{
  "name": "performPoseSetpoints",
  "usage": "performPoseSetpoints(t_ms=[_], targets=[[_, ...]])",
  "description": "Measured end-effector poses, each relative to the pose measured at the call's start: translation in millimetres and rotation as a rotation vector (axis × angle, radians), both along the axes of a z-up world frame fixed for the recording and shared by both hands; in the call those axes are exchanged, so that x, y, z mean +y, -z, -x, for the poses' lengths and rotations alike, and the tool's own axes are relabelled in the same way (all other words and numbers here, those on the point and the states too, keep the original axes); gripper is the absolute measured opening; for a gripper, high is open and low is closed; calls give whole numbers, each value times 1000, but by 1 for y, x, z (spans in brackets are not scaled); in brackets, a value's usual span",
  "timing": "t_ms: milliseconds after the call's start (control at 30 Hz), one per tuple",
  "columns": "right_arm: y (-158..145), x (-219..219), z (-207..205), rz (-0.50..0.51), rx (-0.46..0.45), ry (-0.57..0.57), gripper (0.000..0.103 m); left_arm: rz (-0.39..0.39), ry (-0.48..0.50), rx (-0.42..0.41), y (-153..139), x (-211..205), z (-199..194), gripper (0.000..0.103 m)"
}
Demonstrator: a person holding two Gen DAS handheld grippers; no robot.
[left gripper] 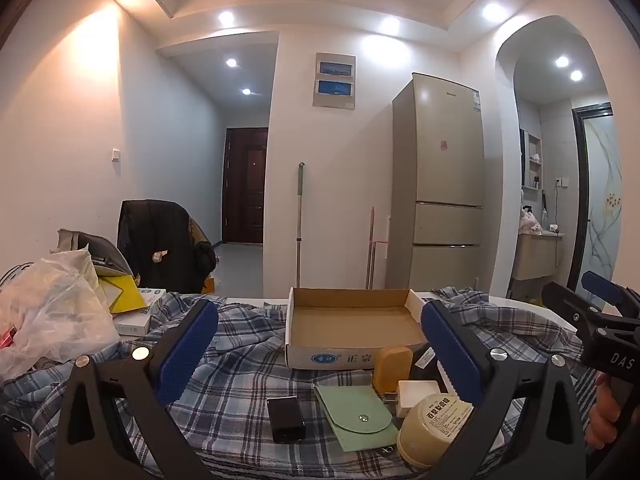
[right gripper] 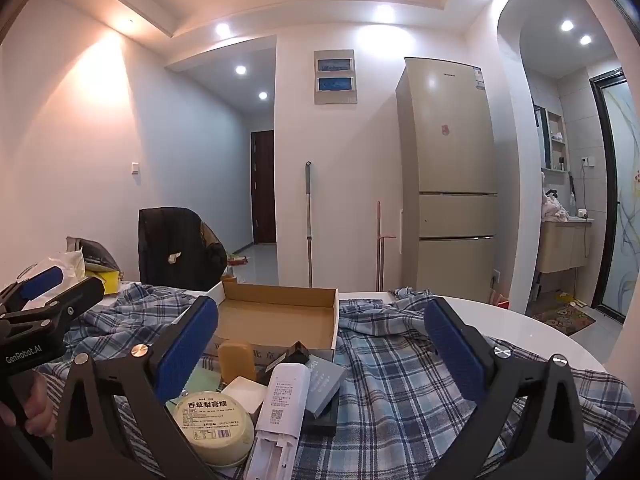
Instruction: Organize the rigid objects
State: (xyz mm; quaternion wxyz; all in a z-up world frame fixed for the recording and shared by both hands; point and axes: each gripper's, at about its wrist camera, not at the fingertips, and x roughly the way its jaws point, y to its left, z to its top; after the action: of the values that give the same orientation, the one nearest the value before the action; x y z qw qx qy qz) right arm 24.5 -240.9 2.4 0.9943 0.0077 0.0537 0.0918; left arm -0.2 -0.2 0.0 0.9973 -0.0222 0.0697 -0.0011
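An open cardboard box (left gripper: 352,322) (right gripper: 276,312) sits empty on a plaid cloth (left gripper: 240,392). In front of it lie a black device (left gripper: 285,419), a green pouch (left gripper: 356,414), a yellow block (left gripper: 393,367) (right gripper: 237,362), a white charger (left gripper: 416,396) (right gripper: 245,394), a round cream tin (left gripper: 434,426) (right gripper: 212,428), a white remote-like device (right gripper: 282,400) and a grey box (right gripper: 325,380). My left gripper (left gripper: 320,348) is open and empty above them. My right gripper (right gripper: 320,344) is open and empty over the same pile.
A plastic bag (left gripper: 52,316), yellow packet (left gripper: 122,294) and white boxes (left gripper: 138,318) lie at the table's left. A chair with a dark jacket (left gripper: 160,244) stands behind. A fridge (left gripper: 438,184) and mop (left gripper: 299,220) stand against the far wall. The white table edge (right gripper: 540,332) curves right.
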Motion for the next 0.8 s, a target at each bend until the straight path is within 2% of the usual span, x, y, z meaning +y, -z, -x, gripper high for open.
performPoseSetpoints(t_ms=[300,433,633,800], targets=[[0,1,0,20,1,2,103,0,19,4,-1,-12,-3,103],[-4,-1,6,11,5,2,103,39,39,-17,-1,5,1,103],[1,-3,-5,-5,26,6,103,-26,71,-65,-2,-8,12,103],[1,-6,-5,-17,28,10,103,-6,91,-45,-3,-6,7,103]])
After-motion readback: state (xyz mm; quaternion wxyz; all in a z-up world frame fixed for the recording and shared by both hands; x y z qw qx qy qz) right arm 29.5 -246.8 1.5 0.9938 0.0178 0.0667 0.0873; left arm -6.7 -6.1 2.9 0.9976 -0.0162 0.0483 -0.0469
